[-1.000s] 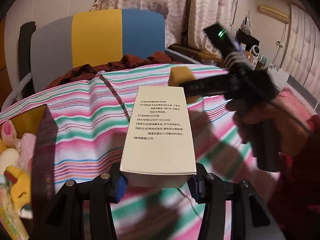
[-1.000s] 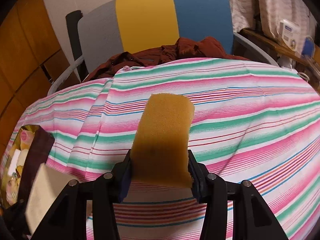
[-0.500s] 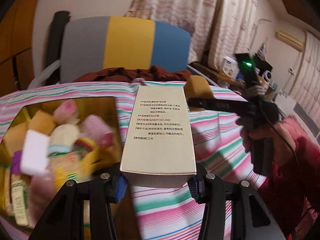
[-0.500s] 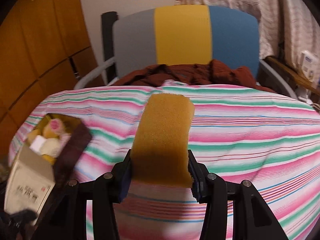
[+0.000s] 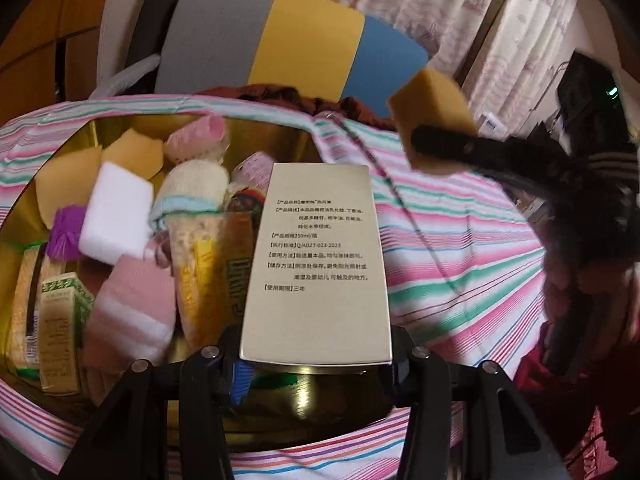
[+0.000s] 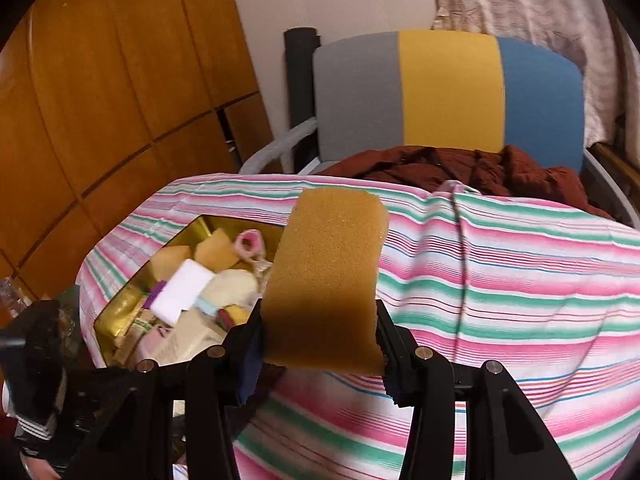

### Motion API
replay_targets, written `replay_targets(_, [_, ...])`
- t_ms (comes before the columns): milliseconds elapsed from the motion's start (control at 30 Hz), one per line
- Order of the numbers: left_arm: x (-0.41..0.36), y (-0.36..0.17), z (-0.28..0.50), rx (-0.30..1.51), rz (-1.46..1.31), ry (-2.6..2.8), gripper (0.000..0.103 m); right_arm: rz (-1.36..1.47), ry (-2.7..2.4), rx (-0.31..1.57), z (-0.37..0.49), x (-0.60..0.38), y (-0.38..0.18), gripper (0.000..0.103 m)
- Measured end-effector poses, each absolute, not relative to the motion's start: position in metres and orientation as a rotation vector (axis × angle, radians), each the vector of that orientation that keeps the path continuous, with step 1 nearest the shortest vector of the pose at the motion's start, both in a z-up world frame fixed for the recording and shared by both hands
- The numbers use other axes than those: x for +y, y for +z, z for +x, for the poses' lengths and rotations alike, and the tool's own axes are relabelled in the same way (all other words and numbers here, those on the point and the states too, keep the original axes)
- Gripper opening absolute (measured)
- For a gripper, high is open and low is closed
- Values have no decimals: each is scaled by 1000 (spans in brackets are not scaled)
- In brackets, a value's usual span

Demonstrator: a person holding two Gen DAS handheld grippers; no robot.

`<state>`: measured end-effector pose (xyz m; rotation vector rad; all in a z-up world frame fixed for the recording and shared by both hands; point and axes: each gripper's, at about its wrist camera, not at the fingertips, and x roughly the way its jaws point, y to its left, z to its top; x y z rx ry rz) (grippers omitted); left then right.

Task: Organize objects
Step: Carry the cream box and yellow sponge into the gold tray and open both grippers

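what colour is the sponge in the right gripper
Mustard yellow-orange sponge, clearest in the right wrist view.

Cream printed carton point(image 5: 316, 264) and tan sponge point(image 6: 326, 292), both clamped, aloft.

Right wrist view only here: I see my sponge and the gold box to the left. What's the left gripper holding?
Observer: The left gripper is clamped on a cream carton with printed text on its upper face.
Operator: Where is the carton relative to the box?
Observer: It is over the right part of the gold box, above the items in it.
Operator: Anything green in the box I can't make out?
Observer: Yes, a green-and-cream packet stands at the near left corner, beside a pink striped cloth.
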<state>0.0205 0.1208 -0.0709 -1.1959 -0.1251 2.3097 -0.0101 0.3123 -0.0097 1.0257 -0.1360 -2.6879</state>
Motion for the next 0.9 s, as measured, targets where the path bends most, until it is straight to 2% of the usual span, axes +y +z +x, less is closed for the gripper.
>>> replay_targets(333, [117,-75,31,70,-1236,2302,51,1047,-2636,-50,-33,264,-5,49])
replay_targets(433, [120,-74,38,93,-1226,2282,58,1094,-2612,-43,-51,251,-14,49])
replay_targets(500, [119,-71,43,103,-1197,2284,68,1129,-2602,-53,-63,244,-21,50])
replay_targets(667, [114,-65,52,142,-1139,2312,71,1210,-2564,-135,-91,237,-37,52])
replay_targets(700, [112,-64,53,133,-1133,2315,71,1219,-2553,-155,-94,236,-40,55])
replay_targets(767, [105,-62,53,92,-1118,2326,71,1239,-2529,-193,-100,234,-45,73])
replay_targets(800, [101,-60,53,70,-1109,2334,71,1244,-2525,-205,-101,233,-46,79])
replay_targets(900, [90,-52,51,10,-1084,2366,71,1220,-2527,-234,-94,233,-43,81])
